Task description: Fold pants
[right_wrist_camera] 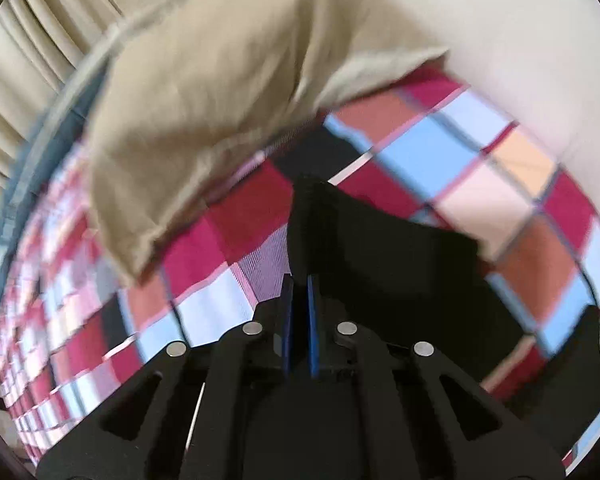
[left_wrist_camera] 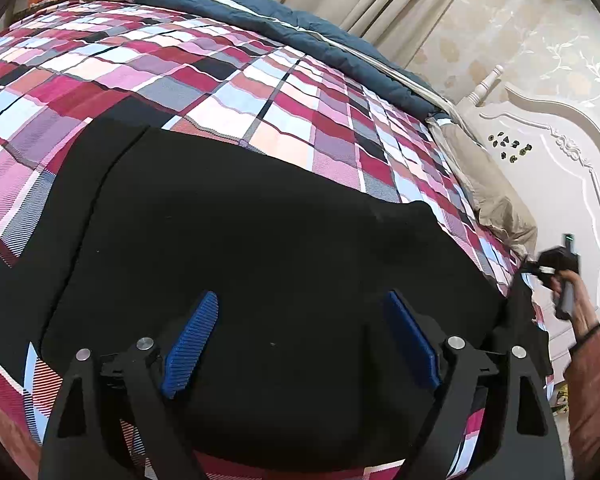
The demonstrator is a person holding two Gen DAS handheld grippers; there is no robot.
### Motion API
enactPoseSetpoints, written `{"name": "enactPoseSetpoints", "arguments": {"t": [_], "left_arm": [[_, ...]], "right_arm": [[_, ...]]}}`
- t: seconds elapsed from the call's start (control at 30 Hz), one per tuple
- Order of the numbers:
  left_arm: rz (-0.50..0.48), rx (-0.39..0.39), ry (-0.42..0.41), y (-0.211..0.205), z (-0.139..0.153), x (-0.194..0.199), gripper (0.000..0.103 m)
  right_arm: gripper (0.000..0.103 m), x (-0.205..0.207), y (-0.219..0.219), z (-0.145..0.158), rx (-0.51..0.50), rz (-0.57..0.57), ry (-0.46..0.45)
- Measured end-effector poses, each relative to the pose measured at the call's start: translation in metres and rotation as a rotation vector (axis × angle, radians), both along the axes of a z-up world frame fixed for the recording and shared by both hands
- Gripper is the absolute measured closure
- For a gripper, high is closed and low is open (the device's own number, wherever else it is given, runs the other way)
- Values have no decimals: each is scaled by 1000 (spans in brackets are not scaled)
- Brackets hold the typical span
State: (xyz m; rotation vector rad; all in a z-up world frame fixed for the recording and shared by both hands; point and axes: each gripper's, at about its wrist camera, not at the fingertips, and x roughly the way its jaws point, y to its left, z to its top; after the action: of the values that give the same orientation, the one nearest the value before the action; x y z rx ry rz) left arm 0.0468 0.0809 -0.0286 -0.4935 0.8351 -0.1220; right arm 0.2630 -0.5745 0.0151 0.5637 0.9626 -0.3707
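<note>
you are gripping a fold of the black pants (right_wrist_camera: 380,264) in your closed right gripper (right_wrist_camera: 299,300), near the pillow (right_wrist_camera: 204,120); your left gripper (left_wrist_camera: 300,340) is hanging wide open and empty over them on the bed (left_wrist_camera: 220,80) (next, i judge, carry that end across).

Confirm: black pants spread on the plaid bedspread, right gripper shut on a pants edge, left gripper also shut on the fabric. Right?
Not quite. The left gripper is not shut: the left wrist view shows its blue ribbed pads standing wide apart above the black pants, gripping nothing. The rest holds: the pants lie on the plaid bedspread, and the right gripper is shut on a pants edge.
</note>
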Motion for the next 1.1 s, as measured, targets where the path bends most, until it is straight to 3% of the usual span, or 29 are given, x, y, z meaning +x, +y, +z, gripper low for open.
{"name": "enactPoseSetpoints", "arguments": {"t": [0.2,0.33,0.43,0.57,0.67,0.73,0.8,0.87,1.0,1.1], "left_arm": [[0,15,-7,-2,0,-1,19],[-1,15,-7,-2,0,-1,18],[1,13,-6,-3,-1,0,18],[0,20,-7,-4,-1,-1,17],[-7,43,-5,-6,-1,-1,17],[-8,54,-9,-7,-2,-1,17],[-7,66,-13,-9,-2,-1,17],[-7,80,-13,-11,-2,-1,16],[2,69,0,-11,0,0,15],[8,-9,6,-3,2,0,15]], "right_arm": [[97,-138,-45,38,104,-65,-282],[97,-226,-77,19,180,-176,-384],[97,-272,-94,-20,229,-265,-380],[97,-292,-106,-68,353,-326,-381],[95,-292,-106,-77,395,-321,-424],[78,-291,-109,-80,426,-329,-453],[75,-292,-113,-83,457,-325,-492],[99,-289,-115,-82,445,-325,-494],[98,-305,-112,-67,376,-356,-511],[98,-321,-112,-74,362,-402,-524]]}}
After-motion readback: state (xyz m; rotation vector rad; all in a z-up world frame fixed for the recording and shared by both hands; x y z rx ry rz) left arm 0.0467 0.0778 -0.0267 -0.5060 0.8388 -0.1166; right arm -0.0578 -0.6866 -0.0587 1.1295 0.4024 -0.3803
